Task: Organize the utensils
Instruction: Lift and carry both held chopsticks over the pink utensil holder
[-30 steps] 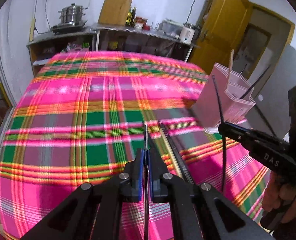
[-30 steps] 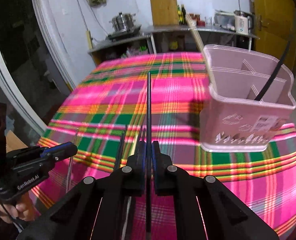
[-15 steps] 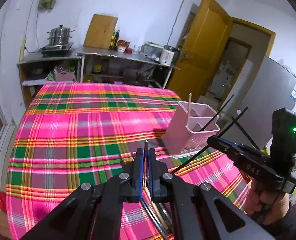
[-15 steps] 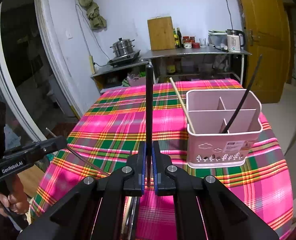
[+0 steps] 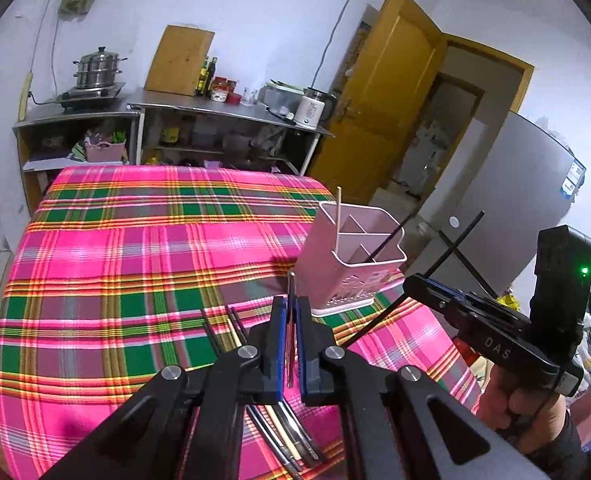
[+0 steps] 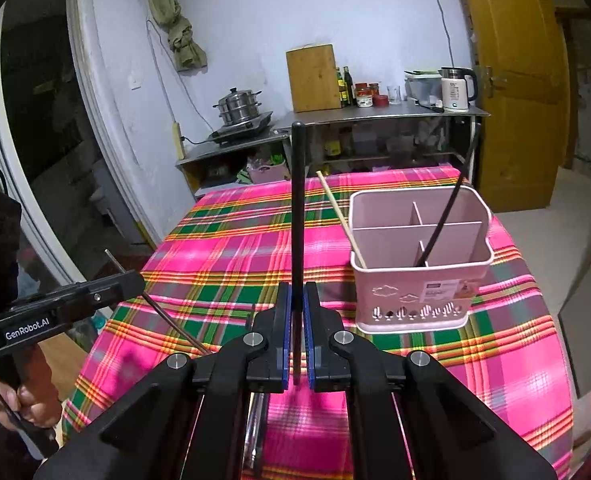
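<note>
Low in the left wrist view, the left hand-held gripper (image 5: 289,344) is clenched on a thin metal chopstick (image 5: 291,300), the right hand-held gripper (image 6: 296,344) grasps a black chopstick (image 6: 298,208), the pink utensil holder (image 6: 419,276) stands right of centre on the plaid counter (image 6: 231,248), and the loose chopsticks (image 5: 287,432) lie half hidden beneath the gripper.

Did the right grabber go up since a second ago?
Yes. In the right wrist view the pink utensil holder now sits lower and looks smaller, so the right gripper, shut on a black chopstick, rose up and back from it.
</note>
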`<state>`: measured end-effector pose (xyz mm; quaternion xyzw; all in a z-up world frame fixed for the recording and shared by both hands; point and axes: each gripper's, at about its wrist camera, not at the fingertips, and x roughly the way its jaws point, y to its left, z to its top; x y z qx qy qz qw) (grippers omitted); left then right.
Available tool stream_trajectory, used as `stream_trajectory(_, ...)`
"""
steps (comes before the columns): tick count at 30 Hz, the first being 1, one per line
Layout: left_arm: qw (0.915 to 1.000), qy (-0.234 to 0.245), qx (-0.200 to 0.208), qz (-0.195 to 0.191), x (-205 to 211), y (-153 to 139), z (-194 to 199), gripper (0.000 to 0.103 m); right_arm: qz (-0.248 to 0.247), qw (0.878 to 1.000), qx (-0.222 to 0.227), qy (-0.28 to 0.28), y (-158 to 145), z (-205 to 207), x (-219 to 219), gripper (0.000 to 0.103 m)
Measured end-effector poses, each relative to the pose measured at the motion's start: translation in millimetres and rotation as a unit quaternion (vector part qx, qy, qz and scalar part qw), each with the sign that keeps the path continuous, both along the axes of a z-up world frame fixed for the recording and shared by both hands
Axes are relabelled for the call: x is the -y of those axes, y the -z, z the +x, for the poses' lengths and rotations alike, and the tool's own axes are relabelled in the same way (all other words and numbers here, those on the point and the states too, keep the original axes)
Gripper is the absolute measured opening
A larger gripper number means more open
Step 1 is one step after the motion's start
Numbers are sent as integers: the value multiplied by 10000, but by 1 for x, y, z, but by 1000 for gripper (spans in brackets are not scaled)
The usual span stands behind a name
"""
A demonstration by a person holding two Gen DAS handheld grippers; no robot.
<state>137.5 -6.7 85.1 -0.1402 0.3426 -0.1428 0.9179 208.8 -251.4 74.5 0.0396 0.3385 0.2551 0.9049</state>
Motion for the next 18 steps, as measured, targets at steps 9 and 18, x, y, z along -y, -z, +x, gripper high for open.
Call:
stream_trajectory(9, 9995, 240, -139, -128, 22, 0, 23, 4, 11, 9996, 20, 265, -5, 1, 19, 6)
stream_trajectory(18, 9980, 522, 322, -145, 55, -48, 60, 4, 146, 9969, 421, 648, -42, 21, 49, 6)
